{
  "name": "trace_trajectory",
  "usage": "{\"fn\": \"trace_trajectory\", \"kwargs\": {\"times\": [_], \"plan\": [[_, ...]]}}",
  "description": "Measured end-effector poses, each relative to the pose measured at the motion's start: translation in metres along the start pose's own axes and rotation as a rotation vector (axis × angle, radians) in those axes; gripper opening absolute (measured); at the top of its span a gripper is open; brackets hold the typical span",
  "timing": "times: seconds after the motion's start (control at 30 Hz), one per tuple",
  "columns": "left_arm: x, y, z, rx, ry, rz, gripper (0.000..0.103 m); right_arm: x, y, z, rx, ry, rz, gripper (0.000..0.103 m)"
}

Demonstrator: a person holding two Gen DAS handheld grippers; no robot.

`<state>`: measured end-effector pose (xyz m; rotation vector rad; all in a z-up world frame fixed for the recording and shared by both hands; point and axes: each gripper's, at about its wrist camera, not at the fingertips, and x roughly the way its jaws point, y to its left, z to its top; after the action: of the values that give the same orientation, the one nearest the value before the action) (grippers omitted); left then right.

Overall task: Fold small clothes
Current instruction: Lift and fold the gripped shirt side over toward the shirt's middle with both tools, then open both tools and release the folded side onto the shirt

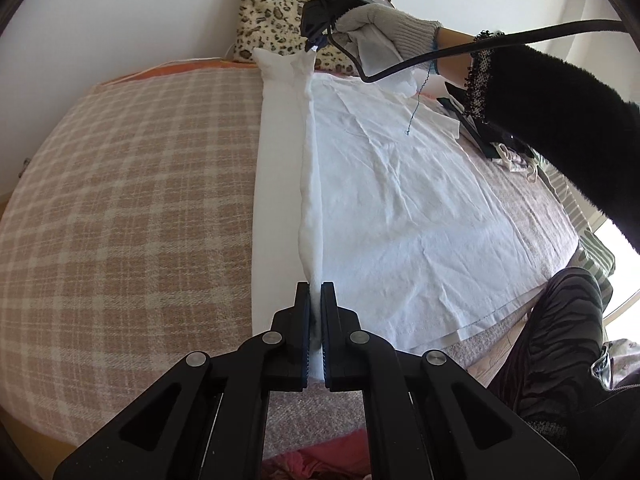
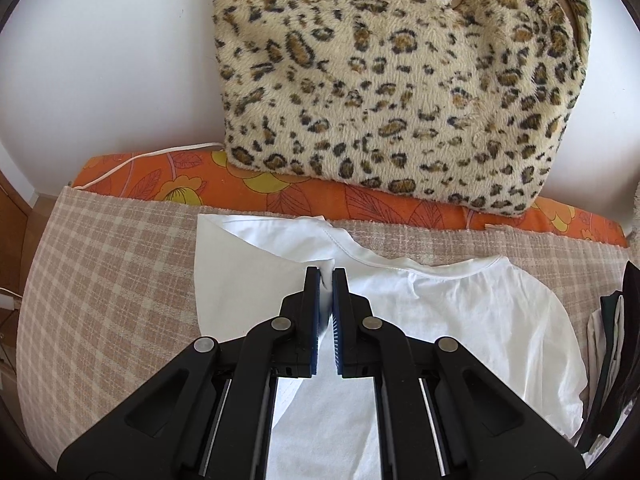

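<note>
Left wrist view: left hand-held gripper point(image 1: 316, 286) clamped on the near end of a raised fold in the white shirt point(image 1: 400, 208), spread on the checked bed cover point(image 1: 128, 200). Fold running straight away toward the right hand-held gripper point(image 1: 314, 49), pinching the far end.

Right wrist view: right hand-held gripper point(image 2: 327, 276) clamped on shirt point(image 2: 480, 312) cloth near the collar, body lying right. Next, probably, carry that ridge sideways across.
</note>
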<state>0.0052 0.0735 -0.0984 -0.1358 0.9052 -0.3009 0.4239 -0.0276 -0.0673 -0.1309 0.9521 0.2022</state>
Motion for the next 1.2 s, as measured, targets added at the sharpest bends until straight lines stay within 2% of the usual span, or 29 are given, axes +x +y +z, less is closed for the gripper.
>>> {"fn": "trace_trajectory", "kwargs": {"times": [0.37, 0.47, 0.5, 0.53, 0.57, 0.63, 0.77, 0.87, 0.97, 1.03, 1.1, 1.2], "plan": [[0.020, -0.038, -0.003, 0.117, 0.067, -0.037, 0.005, 0.006, -0.038, -0.023, 0.066, 0.007, -0.060, 0.006], [0.021, -0.041, -0.004, 0.116, 0.084, -0.053, 0.020, 0.008, -0.039, -0.023, 0.049, 0.014, -0.067, 0.006], [0.020, -0.041, -0.004, 0.104, 0.086, -0.064, 0.038, 0.008, -0.039, -0.023, 0.038, 0.013, -0.086, 0.006], [0.017, -0.039, -0.004, 0.087, 0.080, -0.087, 0.052, 0.008, -0.038, -0.023, 0.030, 0.013, -0.099, 0.006], [0.012, -0.036, -0.004, 0.068, 0.069, -0.115, 0.055, 0.009, -0.038, -0.023, 0.028, 0.012, -0.102, 0.006], [0.001, -0.028, -0.003, 0.039, 0.043, -0.148, 0.056, 0.008, -0.039, -0.022, 0.026, 0.008, -0.101, 0.006], [-0.018, -0.006, -0.003, -0.014, -0.007, -0.146, 0.056, 0.008, -0.038, -0.019, 0.015, 0.001, -0.118, 0.006], [-0.023, 0.002, -0.007, -0.021, -0.025, -0.118, 0.056, 0.008, -0.039, -0.017, 0.013, -0.003, -0.123, 0.006], [-0.024, 0.001, -0.007, 0.006, -0.036, -0.073, 0.056, 0.010, -0.039, -0.020, 0.000, 0.017, -0.077, 0.006], [-0.023, 0.003, -0.005, 0.012, -0.025, -0.071, 0.056, 0.005, -0.041, -0.023, 0.002, 0.011, -0.089, 0.013], [-0.024, 0.006, -0.003, 0.014, -0.035, -0.051, 0.056, -0.005, -0.048, -0.026, 0.019, 0.003, -0.090, 0.046], [-0.028, 0.011, -0.001, 0.001, -0.051, -0.033, 0.056, -0.034, -0.061, -0.038, 0.048, -0.034, -0.058, 0.047]]}}
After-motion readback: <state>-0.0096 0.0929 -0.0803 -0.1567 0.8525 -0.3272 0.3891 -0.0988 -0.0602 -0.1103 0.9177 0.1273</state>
